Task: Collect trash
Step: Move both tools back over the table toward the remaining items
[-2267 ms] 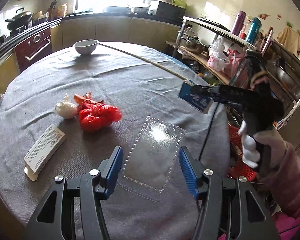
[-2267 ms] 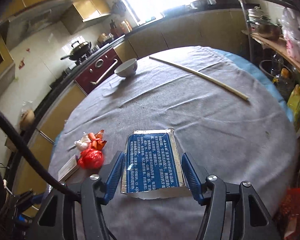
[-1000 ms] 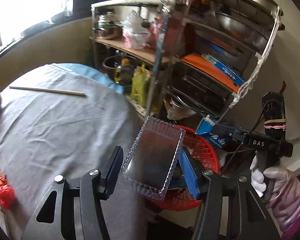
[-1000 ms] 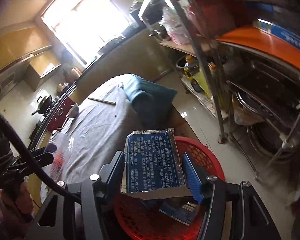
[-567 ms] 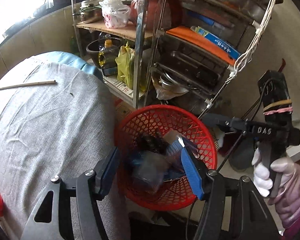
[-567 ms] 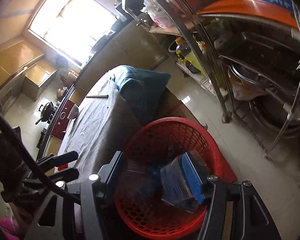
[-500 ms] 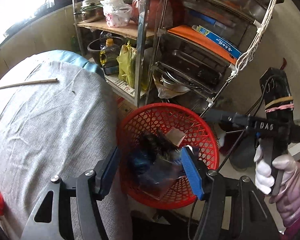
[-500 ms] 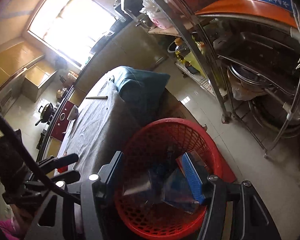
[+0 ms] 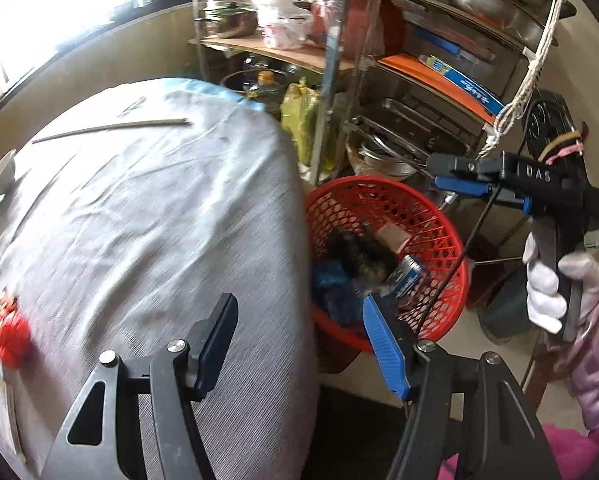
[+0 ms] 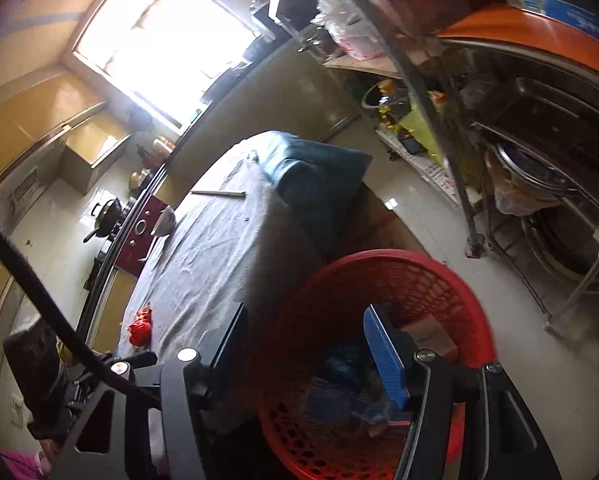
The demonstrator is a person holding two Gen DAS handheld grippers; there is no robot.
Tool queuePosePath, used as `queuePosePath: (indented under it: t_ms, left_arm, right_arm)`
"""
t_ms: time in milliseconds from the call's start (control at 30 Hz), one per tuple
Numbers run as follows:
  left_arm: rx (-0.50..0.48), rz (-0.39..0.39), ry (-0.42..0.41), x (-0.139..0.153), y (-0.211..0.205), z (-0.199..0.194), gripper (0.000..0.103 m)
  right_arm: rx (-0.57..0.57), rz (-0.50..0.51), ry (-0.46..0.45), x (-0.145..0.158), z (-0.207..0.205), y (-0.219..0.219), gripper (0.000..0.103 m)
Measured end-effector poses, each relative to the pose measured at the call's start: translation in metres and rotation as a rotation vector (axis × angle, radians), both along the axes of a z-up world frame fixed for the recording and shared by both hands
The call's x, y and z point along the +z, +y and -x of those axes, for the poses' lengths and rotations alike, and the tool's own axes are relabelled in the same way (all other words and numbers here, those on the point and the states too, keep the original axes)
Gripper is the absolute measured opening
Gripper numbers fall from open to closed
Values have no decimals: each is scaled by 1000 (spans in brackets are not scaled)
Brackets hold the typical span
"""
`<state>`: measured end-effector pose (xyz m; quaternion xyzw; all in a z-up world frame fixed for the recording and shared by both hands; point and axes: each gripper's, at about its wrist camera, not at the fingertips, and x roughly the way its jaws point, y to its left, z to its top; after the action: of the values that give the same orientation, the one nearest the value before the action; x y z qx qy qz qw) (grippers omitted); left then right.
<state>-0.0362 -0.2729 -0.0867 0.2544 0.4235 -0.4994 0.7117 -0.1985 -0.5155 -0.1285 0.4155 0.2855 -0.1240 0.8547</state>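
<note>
The red plastic mesh basket (image 9: 447, 236) stands on the floor against the edge of the tabletop, right of centre in my left wrist view and bottom centre in my right wrist view (image 10: 451, 280). Inside it I see a blue printed packet (image 9: 409, 276), a dark clump and blue crumpled wrapping; the clear tray I cannot pick out there. My left tongs (image 9: 299, 336) hang low in the frame, straddling the tabletop's edge and the basket's near rim, jaws opening with nothing between them. My right tongs (image 10: 303, 344) sit over the basket's left rim, jaws apart and empty.

On the grey cloth-covered round tabletop (image 9: 147, 216), a crumpled red plastic bag (image 9: 13, 338) lies at the lower left, well apart from both tongs. A thin pale stick (image 9: 111, 126) lies toward the upper left, and a white bowl (image 9: 1, 172) sits at the left edge. A metal shelf rack (image 9: 399, 92) crowded with pans and bags stands just behind the basket.

Only the left wrist view shows my right tongs from outside (image 9: 459, 178), held by a white-gloved hand (image 9: 547, 292) above the basket's far rim. Only the right wrist view shows the bright window (image 10: 159, 40) at the upper left and a stove with a black pan (image 10: 107, 216) at the left.
</note>
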Motion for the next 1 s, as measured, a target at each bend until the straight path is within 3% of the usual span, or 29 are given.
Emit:
queuePosePath:
  t_ms: [433,667,1000]
  left_arm:
    - [230,72,-65,16,99,-34,70]
    - [426,116,-70,17,176,-65,71]
    - [731,121,-74,5,295,-118,71]
  right_arm:
    - [204,56,-31,31,-78,66,64]
    - [368,110,-36,50,-133,125,64]
    - [587,174,-15,61,-215,216,64]
